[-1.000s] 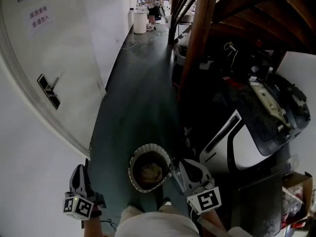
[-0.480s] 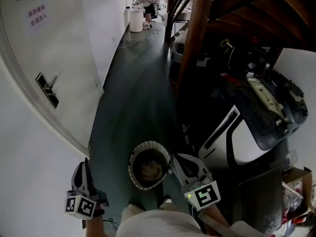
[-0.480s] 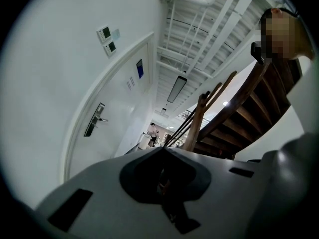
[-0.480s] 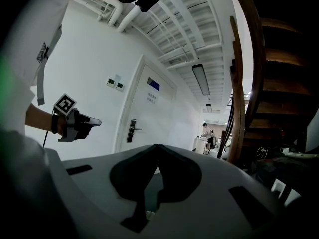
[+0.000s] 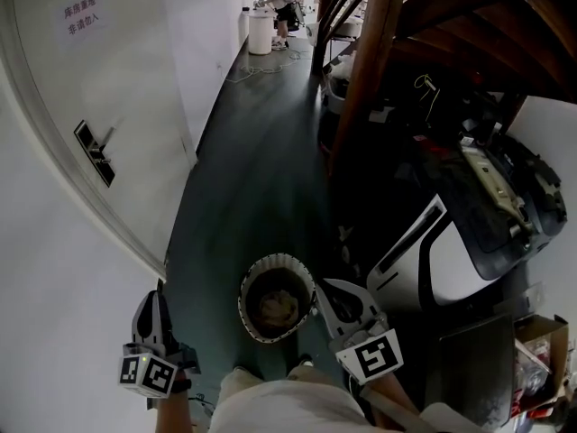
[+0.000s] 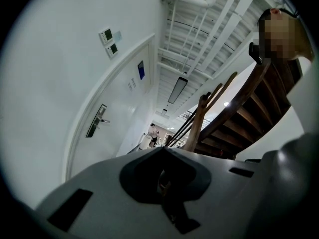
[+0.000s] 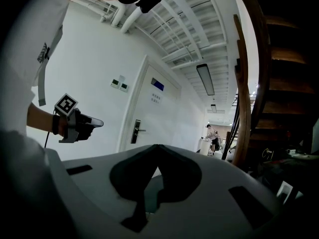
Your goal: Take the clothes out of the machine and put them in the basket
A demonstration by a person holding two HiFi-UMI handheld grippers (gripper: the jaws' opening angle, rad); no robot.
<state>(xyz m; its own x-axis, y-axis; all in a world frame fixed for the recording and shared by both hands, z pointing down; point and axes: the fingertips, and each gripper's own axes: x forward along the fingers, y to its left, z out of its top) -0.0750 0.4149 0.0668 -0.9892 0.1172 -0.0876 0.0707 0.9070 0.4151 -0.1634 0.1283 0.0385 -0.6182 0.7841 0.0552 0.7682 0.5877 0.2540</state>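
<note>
The left hand-held gripper [image 6: 162, 151] has its two jaws closed together, tip against tip, and nothing is held between them. The right hand-held gripper [image 7: 157, 147] also has its jaw tips together and it is empty. In the head view both are low, one on each side of the person.

The basket [image 5: 275, 260] stands on the floor [image 5: 252, 179] between the two hand-held grippers, just beside the tip of the right one and well apart from the left one. A light piece of clothes [image 5: 278, 307] lies inside it. The washing machine [image 5: 451, 269] is to the right of the right hand-held gripper, white with a dark top. Beyond the left hand-held gripper there is a white door [image 5: 90, 79]. A wooden post [image 5: 370, 70] rises further ahead.
</note>
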